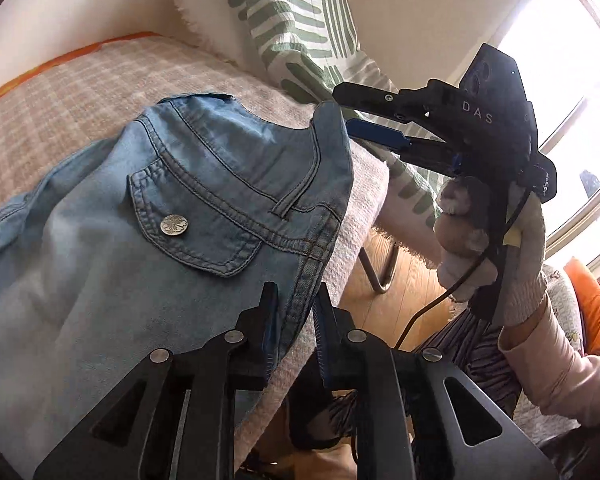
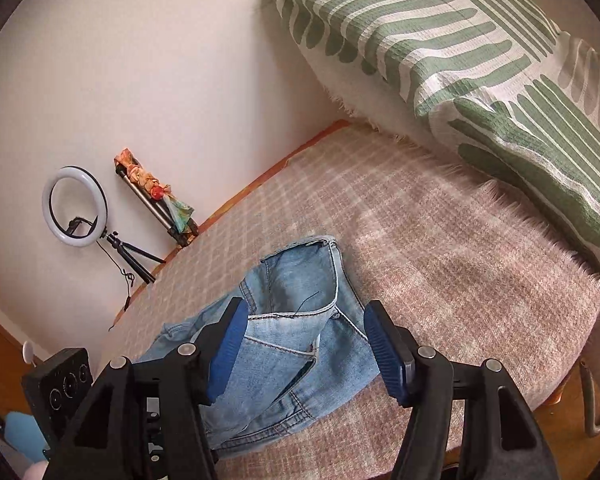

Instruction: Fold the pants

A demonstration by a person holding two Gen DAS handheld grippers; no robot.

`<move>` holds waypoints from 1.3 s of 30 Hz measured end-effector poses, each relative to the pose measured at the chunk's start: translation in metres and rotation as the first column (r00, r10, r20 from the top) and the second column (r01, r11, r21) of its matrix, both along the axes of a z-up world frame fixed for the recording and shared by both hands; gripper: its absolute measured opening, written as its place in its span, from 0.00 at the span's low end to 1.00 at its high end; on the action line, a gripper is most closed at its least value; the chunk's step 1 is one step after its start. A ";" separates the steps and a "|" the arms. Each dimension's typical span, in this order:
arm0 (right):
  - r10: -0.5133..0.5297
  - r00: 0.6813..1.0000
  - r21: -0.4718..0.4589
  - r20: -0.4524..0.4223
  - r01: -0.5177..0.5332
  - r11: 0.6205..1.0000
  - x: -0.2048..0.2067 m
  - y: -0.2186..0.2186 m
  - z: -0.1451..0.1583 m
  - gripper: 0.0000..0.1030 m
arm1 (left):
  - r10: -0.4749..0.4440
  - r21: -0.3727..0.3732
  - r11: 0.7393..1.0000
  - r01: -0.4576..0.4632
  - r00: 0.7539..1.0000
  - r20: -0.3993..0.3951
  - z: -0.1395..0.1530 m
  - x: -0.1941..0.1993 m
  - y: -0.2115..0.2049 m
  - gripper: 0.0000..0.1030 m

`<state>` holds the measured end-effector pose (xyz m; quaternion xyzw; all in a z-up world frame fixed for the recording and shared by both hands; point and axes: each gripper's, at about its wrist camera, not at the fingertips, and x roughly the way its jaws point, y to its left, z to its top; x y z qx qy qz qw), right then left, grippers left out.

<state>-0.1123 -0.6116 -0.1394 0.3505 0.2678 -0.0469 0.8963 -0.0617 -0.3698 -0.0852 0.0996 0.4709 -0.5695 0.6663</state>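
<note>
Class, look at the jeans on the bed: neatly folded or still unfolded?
Unfolded. The jeans lie rumpled on the blanket, waistband open and pocket flap showing; no tidy layers.

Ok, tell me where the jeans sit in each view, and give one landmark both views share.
Left wrist: the jeans fill the left and centre, their edge between the left tool fingers.
Right wrist: the jeans lie bottom centre, beyond the open right tool.
Shared landmark: the green-striped pillow.

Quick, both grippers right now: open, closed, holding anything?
Left gripper: part open, straddling the edge of the jeans; not clamped.
Right gripper: open wide over the jeans, holding nothing.
</note>
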 end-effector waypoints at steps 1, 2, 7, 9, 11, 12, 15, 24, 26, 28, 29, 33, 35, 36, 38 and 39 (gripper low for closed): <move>0.003 1.000 0.012 -0.007 -0.003 1.000 0.002 -0.002 -0.004 0.67 | 0.017 -0.017 1.000 -0.017 1.000 -0.009 0.006 0.004 0.007 0.15; 0.008 1.000 0.034 -0.009 -0.007 0.999 0.004 -0.005 -0.008 0.68 | 0.030 -0.033 0.999 -0.030 0.999 -0.017 0.012 0.009 0.015 0.15; 0.012 0.999 0.095 -0.038 -0.008 0.995 0.013 -0.020 -0.023 0.67 | 0.164 -0.059 0.986 -0.158 0.979 0.124 0.040 0.029 0.081 0.20; 0.016 0.997 0.040 -0.073 -0.014 0.999 0.022 -0.019 -0.021 0.67 | 0.246 -0.050 0.969 -0.241 0.954 0.173 0.043 0.044 0.111 0.24; 0.029 0.995 0.004 -0.098 -0.028 1.000 0.035 -0.017 -0.020 0.67 | 0.322 -0.028 0.946 -0.323 0.926 0.197 0.039 0.059 0.140 0.24; 0.039 0.993 -0.006 -0.108 -0.040 0.999 0.044 -0.018 -0.020 0.67 | 0.353 -0.011 0.933 -0.359 0.910 0.219 0.035 0.066 0.156 0.24; 0.075 0.986 -0.079 -0.151 -0.088 0.993 0.077 -0.019 -0.015 0.67 | 0.440 0.036 0.886 -0.462 0.862 0.251 0.023 0.089 0.190 0.24; 0.177 0.954 -0.100 -0.243 -0.206 0.973 0.148 -0.025 -0.026 0.72 | 0.317 0.105 0.923 -0.370 0.886 0.338 0.031 0.135 0.140 0.53; 0.194 0.947 -0.114 -0.255 -0.229 0.967 0.155 -0.020 -0.027 0.74 | 0.274 0.137 0.929 -0.345 0.886 0.374 0.025 0.143 0.118 0.56; 0.201 0.943 -0.119 -0.267 -0.239 0.964 0.160 -0.018 -0.029 0.75 | 0.212 0.196 0.928 -0.316 0.883 0.419 0.012 0.149 0.098 0.57; 0.203 0.943 -0.109 -0.265 -0.239 0.965 0.161 -0.019 -0.030 0.75 | 0.188 0.220 0.927 -0.303 0.884 0.427 0.004 0.152 0.090 0.57; 0.201 0.943 -0.083 -0.265 -0.230 0.970 0.164 -0.025 -0.036 0.76 | 0.162 0.254 0.921 -0.297 0.882 0.443 -0.016 0.161 0.071 0.57; 0.205 0.943 -0.054 -0.262 -0.226 0.973 0.165 -0.032 -0.041 0.76 | 0.226 0.243 0.905 -0.349 0.878 0.421 -0.020 0.174 0.071 0.57; 0.211 0.944 -0.029 -0.253 -0.226 0.974 0.166 -0.035 -0.044 0.76 | 0.262 0.222 0.904 -0.364 0.885 0.386 -0.021 0.181 0.073 0.57; 0.230 0.944 0.011 -0.235 -0.234 0.972 0.167 -0.038 -0.047 0.77 | 0.321 0.186 0.902 -0.391 0.892 0.317 -0.020 0.194 0.077 0.52; 0.245 0.943 0.025 -0.227 -0.246 0.969 0.168 -0.038 -0.049 0.77 | 0.338 0.178 0.900 -0.399 0.894 0.294 -0.020 0.200 0.077 0.46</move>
